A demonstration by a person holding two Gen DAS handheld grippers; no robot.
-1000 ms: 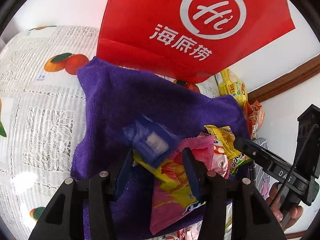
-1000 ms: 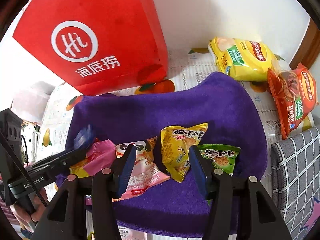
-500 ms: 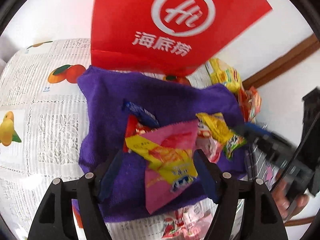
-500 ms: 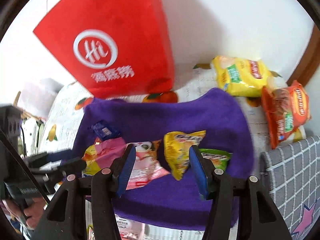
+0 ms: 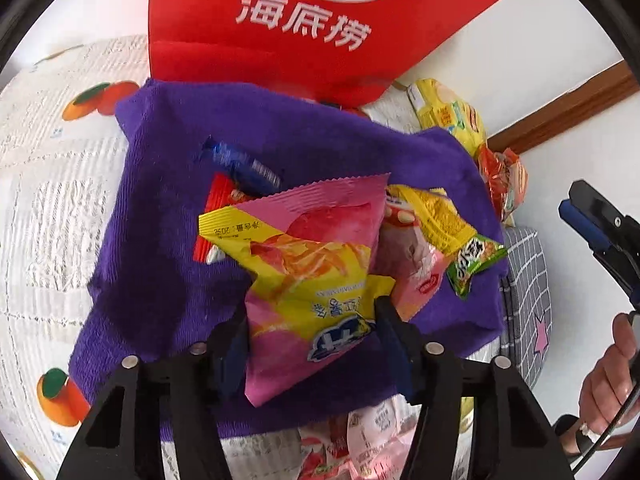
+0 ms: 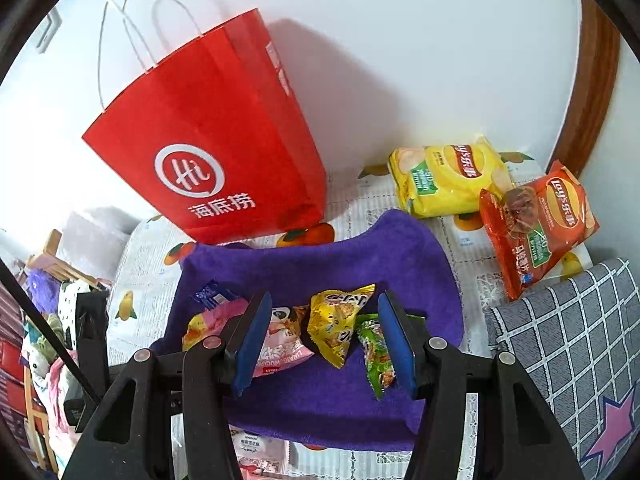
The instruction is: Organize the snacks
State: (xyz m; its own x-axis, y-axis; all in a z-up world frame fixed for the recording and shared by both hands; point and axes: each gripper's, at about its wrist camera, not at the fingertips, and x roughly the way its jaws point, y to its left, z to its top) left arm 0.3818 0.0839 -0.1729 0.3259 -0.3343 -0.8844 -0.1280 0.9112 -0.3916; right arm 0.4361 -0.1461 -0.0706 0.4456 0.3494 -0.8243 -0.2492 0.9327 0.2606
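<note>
The left gripper (image 5: 312, 334) points down at a purple towel (image 5: 168, 216) spread on a fruit-print tablecloth (image 5: 52, 184), and its jaws have just been closing around the lower half of a pink and yellow snack packet (image 5: 316, 264). The packet's sides sit right against both blue pads, so the jaws now pinch it at a middling width, with its crimped top edge reaching forward past the fingertips. Just beyond that packet a blue wrapper (image 5: 240, 164) lies on the towel, a red packet (image 5: 218, 204) peeks out from under the pink one, and to its right lie a pale pink packet (image 5: 416, 264), a yellow packet (image 5: 436, 216) and a green packet (image 5: 474, 264), overlapping one another. The right gripper (image 6: 326, 340) hovers above the same towel with its jaws at a middling gap and nothing between the pads: the yellow packet (image 6: 340, 320) shows in the gap but lies on the cloth below, the green one (image 6: 376, 356) sits partly behind the right finger, and the pale pink one partly behind the left. A red paper bag (image 6: 212, 128) with white handles stands against the wall behind the towel. Two large crisp bags, one yellow (image 6: 448, 176) and one orange-red (image 6: 536, 224), lie beyond the towel's far right corner, beside a grey checked cushion (image 6: 572, 332).
</note>
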